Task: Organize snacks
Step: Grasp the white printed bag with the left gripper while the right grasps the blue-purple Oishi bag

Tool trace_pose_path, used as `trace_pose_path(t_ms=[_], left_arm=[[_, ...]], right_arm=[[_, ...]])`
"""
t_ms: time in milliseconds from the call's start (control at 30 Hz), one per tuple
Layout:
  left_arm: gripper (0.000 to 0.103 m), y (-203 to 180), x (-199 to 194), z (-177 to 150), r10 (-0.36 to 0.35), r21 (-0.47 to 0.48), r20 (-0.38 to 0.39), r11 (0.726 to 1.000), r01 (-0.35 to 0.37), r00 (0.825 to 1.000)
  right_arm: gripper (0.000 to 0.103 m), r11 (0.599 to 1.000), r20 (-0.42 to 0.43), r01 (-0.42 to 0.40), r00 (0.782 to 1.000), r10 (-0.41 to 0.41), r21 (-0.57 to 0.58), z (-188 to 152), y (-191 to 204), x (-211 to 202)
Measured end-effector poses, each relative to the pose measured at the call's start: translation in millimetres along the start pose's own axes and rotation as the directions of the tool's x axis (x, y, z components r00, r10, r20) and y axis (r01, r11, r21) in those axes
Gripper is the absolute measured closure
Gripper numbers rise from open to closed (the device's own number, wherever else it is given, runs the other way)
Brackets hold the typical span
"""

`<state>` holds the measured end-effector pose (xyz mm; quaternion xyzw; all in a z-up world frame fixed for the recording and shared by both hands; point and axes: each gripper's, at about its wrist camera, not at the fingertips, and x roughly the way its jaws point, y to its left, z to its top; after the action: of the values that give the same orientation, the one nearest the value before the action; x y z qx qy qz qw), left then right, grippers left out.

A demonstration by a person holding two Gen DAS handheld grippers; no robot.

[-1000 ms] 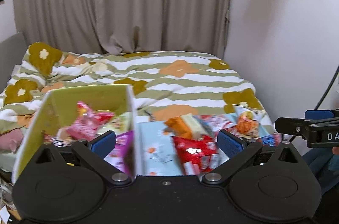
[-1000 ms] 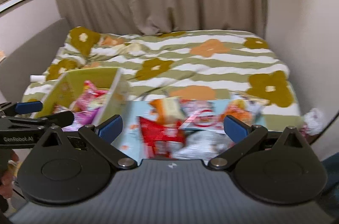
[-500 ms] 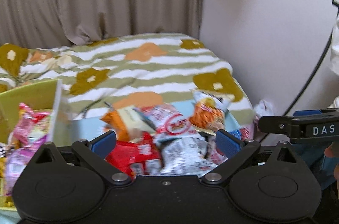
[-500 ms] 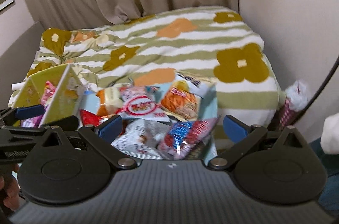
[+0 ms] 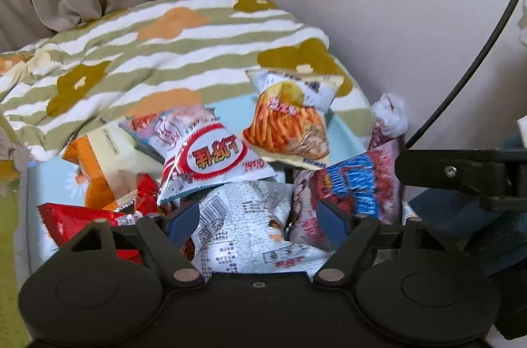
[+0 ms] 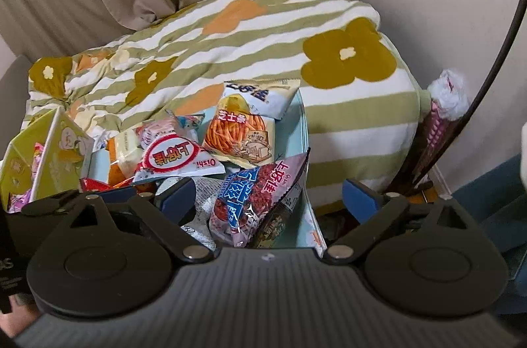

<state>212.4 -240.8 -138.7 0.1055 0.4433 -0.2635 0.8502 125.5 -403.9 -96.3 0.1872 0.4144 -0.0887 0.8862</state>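
— Crinkled foil and plastic: how many snack packets lie on the pale blue tray [image 6: 304, 130]?

— Seven that I can count: one orange cheese-stick bag [image 6: 242, 130], one white bag with a red ring [image 5: 210, 160], one blue-and-red bag [image 6: 257, 193], one white bag printed with barcodes [image 5: 250, 223], one red [image 5: 82, 221], one orange [image 5: 92, 176], one cream [image 5: 122, 157]. Others may be buried.

— The grippers?

— Two. The left gripper [image 5: 258, 216] has just been narrowing; the barcode bag sits between its blue pads, which do not press it. The right gripper [image 6: 268, 203] stands spread wide over the blue-and-red bag.

— Boxes?

— One yellow-green box [image 6: 56, 150], left of the tray on the striped quilt [image 6: 263, 28], pink packets inside.
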Motion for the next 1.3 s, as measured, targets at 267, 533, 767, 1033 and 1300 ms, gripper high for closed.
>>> trace_pose_path(t_ms=[267,533,767,1033,1300], left_arm=[[0.027,12.4,23.8,-10.7,0.005,-0.008,-0.080,1.000,-0.006,0.997],[0.031,23.7,26.4,-13.0,-0.023,-0.029,-0.104,0.999,0.020,0.994],[0.037,33.6,20.7,-13.9,-0.030,-0.064,-0.108,0.998,0.023,0.994],[0.039,42.2,13.0,-19.8,-0.018,-0.083,-0.114,0.997,0.008,0.993],[0.039,42.7,8.3,-25.8,-0.002,-0.087,-0.106,0.996,-0.007,0.994]], right_arm=[[0.001,1.000,-0.045,0.006,0.999,-0.004,0.031,-7.3,6.3,23.7],[0.003,1.000,-0.079,0.011,0.997,-0.009,0.022,-10.8,14.9,43.6],[0.003,1.000,-0.105,0.015,0.994,-0.013,0.019,-15.0,19.4,59.1],[0.003,1.000,-0.132,0.004,0.991,-0.002,0.015,-16.6,18.6,76.4],[0.020,0.999,-0.157,-0.048,0.986,0.049,0.009,-17.5,17.5,87.9]])
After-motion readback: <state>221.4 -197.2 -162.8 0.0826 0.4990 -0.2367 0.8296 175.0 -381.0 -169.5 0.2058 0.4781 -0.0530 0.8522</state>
